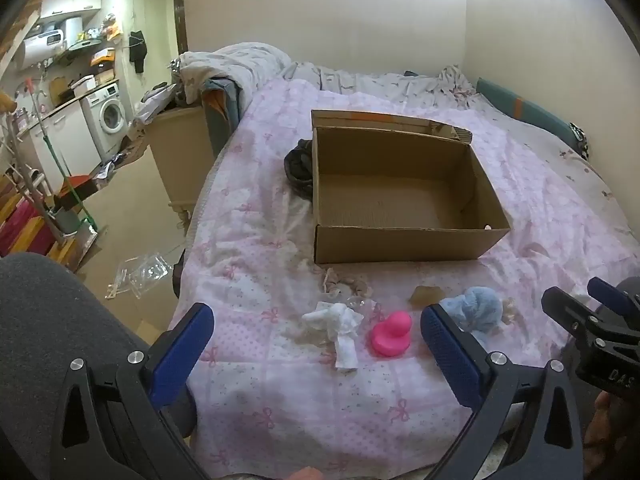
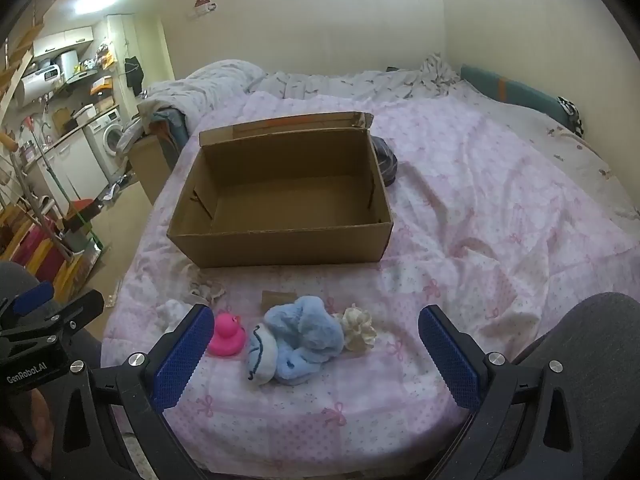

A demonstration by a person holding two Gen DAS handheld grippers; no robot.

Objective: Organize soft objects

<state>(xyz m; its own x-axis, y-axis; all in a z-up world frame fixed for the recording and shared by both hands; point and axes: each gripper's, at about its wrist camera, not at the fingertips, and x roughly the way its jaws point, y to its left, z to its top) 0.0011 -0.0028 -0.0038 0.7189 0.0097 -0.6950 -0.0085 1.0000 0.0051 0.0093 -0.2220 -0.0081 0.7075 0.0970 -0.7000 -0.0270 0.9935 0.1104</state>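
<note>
Only right wrist shows cream scrunchie (image 2: 357, 329) whole.

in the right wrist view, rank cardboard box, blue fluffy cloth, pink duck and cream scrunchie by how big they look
1. cardboard box
2. blue fluffy cloth
3. pink duck and cream scrunchie: too alike to rank

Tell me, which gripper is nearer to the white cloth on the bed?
Left. The left gripper hovers open with the white cloth between its fingers. The right gripper frames the blue plush, and the cloth lies outside its left finger.
</note>
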